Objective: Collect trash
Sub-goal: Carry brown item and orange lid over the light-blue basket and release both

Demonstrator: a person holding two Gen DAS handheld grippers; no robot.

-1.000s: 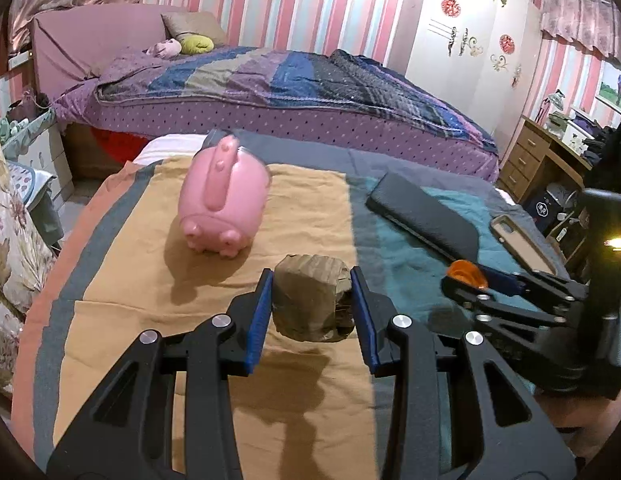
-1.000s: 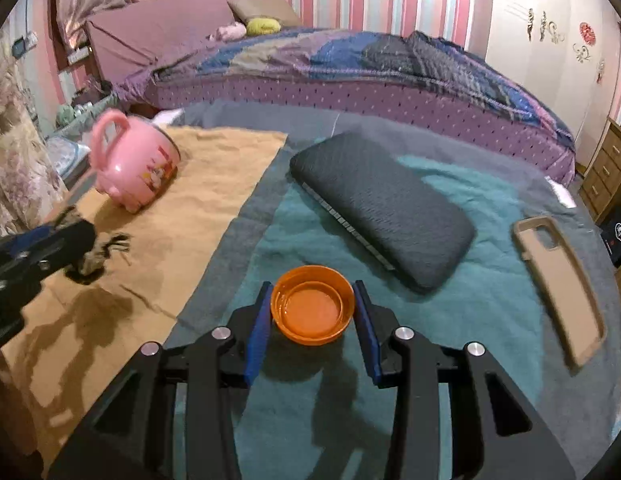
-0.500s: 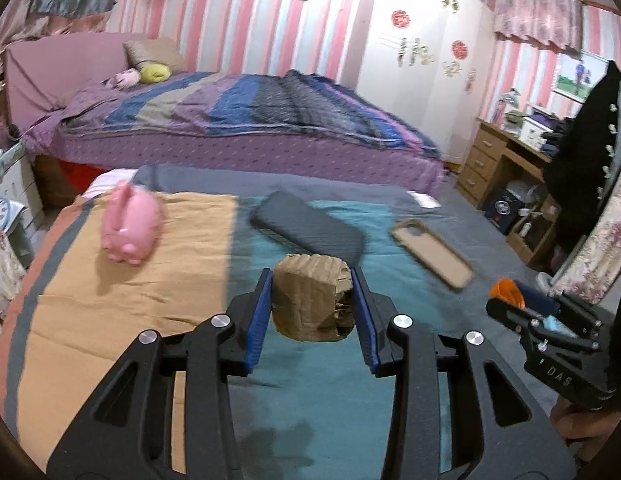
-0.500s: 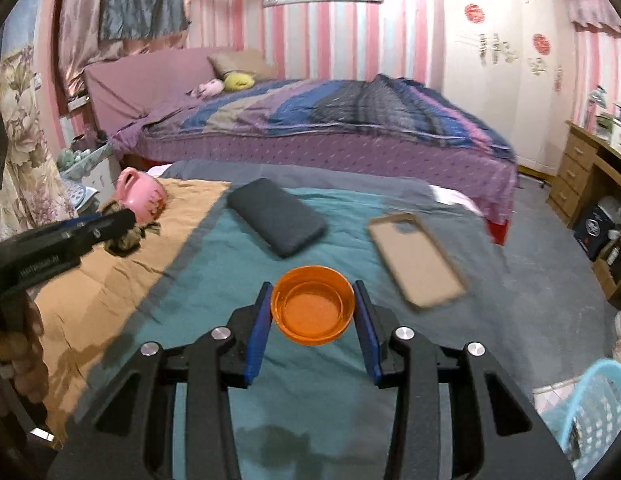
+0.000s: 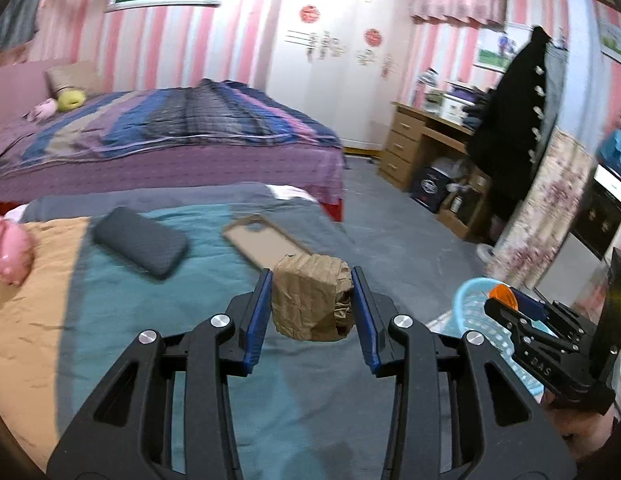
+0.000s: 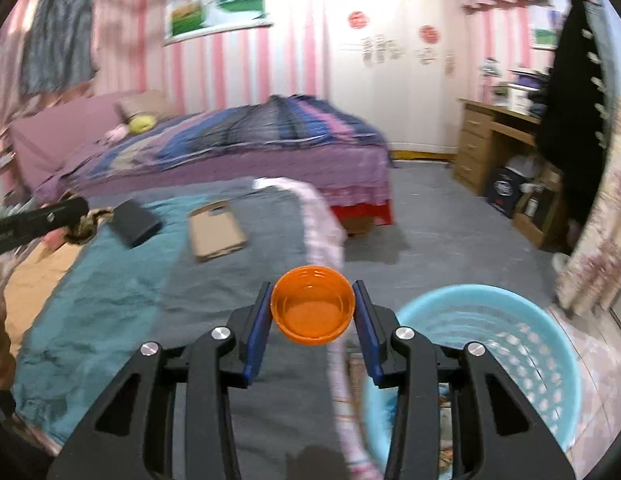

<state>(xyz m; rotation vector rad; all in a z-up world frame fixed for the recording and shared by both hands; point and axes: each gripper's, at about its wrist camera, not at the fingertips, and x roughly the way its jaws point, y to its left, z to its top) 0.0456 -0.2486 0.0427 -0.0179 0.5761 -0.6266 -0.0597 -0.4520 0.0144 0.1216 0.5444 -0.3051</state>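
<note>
Both tongs have been swung away from the near bed (image 5: 122,360) toward the floor at its right side. A second ago the pink piggy bank (image 5: 10,254) lay just ahead of the left tongs (image 5: 312,304); now it is seen far off at the left edge, and the blue basket (image 6: 490,344), absent from both views then, has come into sight. The grips have not changed: the left tongs are clamped on the paper wad (image 5: 310,300), which is carried in the air over the teal blanket, and the right tongs (image 6: 312,312) are clamped on the orange cap (image 6: 312,310), held above the bed's edge just left of the basket rim.

In the left view the right tongs (image 5: 506,306) are seen already over the basket (image 5: 470,300) with the cap (image 5: 500,294).

The dark case (image 5: 140,242) and the tan phone case (image 5: 266,242) are left lying on the bed.

The pickup is judged done for these two pieces; what remains is the carry over the basket mouth and the release. The cap is nearer to that than the wad.
</note>
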